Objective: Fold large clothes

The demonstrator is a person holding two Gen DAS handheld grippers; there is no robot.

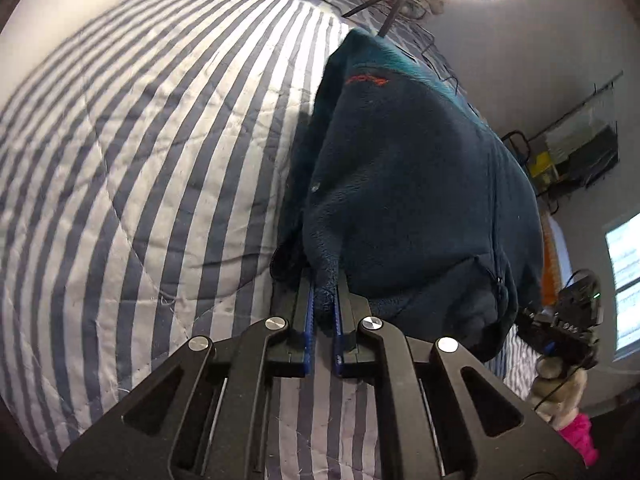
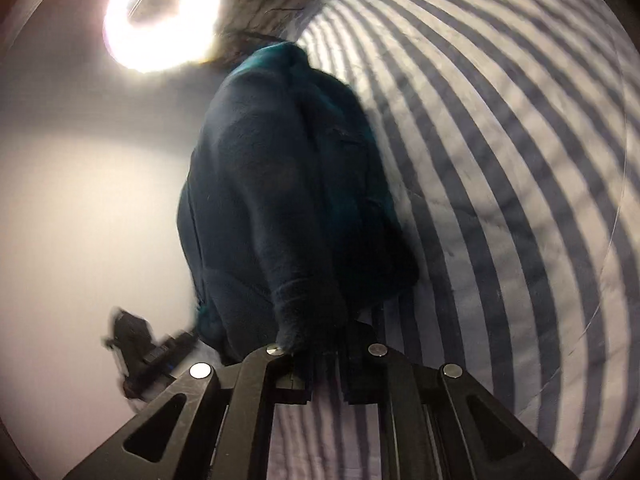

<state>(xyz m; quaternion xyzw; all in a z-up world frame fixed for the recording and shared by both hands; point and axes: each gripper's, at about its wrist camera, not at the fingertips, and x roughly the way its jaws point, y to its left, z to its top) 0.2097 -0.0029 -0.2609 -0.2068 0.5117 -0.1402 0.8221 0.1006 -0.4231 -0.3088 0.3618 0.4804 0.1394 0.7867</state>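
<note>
Pinching fleece [image 1: 400, 184] edges: left tool [image 1: 323, 300], right tool [image 2: 320, 344] | striped quilt [image 1: 140, 160] beside

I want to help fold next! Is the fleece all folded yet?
Not yet. Done: both grippers have a grip, the left gripper and the right gripper each shut on an edge of the fleece. In hand: the fleece hangs bunched between them above the striped quilt. Left: no neat fold shows yet, so it still needs laying flat and folding.
</note>
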